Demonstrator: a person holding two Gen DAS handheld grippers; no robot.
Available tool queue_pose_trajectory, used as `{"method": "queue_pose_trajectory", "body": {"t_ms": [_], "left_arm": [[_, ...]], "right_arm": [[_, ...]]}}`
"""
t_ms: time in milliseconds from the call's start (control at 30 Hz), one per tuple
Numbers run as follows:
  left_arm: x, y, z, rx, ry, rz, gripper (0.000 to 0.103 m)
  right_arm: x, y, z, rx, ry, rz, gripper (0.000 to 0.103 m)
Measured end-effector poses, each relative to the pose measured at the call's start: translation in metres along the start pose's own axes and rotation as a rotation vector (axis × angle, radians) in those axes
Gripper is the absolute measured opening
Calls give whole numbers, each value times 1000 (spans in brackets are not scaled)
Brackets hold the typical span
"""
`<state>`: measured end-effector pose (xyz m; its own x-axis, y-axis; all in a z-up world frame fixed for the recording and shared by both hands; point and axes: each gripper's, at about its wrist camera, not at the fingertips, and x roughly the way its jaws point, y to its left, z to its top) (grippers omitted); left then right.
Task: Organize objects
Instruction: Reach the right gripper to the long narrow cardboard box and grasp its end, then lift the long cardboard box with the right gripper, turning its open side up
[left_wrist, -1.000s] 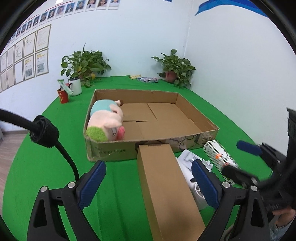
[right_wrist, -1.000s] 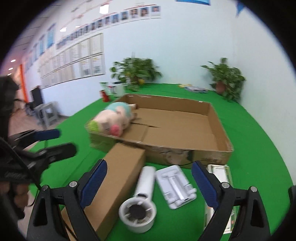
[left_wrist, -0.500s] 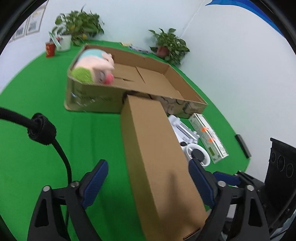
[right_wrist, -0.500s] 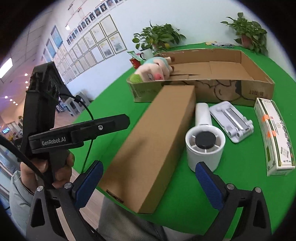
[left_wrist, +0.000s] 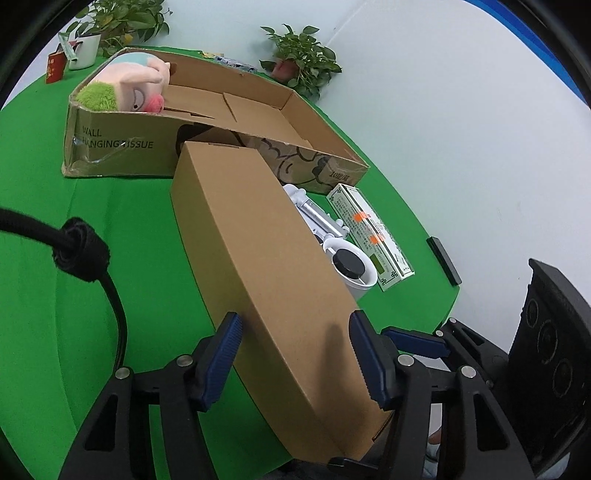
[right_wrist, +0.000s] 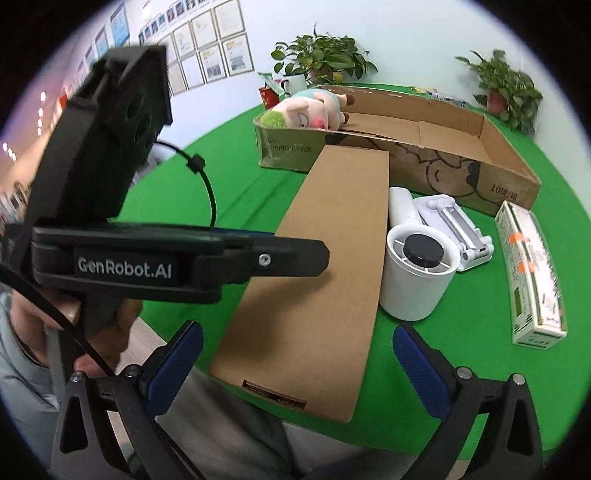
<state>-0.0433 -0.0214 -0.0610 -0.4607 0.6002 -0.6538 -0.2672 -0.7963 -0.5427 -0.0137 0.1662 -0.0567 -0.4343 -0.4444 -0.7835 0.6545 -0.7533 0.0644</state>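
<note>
Change: the left gripper (left_wrist: 295, 360) is now straddling the near end of the long cardboard box (left_wrist: 266, 266), jaws narrowed from their earlier wide spread, pads at or just off its sides; a firm pinch cannot be told.
Right gripper (right_wrist: 297, 363): jaws standing spread, holding nothing.
Writing: "WALL HANGING TISSUE" is showing on the open carton (left_wrist: 122, 147); "GenRobot.AI" on the left tool.
Location: the box is lying on the green bench (left_wrist: 110, 229), far end against the carton.
Right view only: the white fan (right_wrist: 417, 273) whole.
</note>
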Motion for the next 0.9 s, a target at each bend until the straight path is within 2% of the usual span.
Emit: {"method": "queue_pose_trajectory", "body": {"t_ms": [200,267,433,533,733,900], "left_arm": [[9,11,-1,-29,32,-38,58],[9,13,-2,-31,34,-46,58],[7,18,-2,-31,28,-73,58],[-1,24,-3,-33,11,-77,59],[-37,41,-6,-52,-44,-34,70],[-58,56,-8,-86,-72,-7,73]], "right_arm": [[17,12,-3,-36,46,-101,100],[21,16,-3,-51,54,-137,89],[20,12,-4,-2,35,-131,88],[17,10,-2,68,19,-82,88],[17,8,5,202,-13,123,87],[29,9,7,266,-18,283,87]]}}
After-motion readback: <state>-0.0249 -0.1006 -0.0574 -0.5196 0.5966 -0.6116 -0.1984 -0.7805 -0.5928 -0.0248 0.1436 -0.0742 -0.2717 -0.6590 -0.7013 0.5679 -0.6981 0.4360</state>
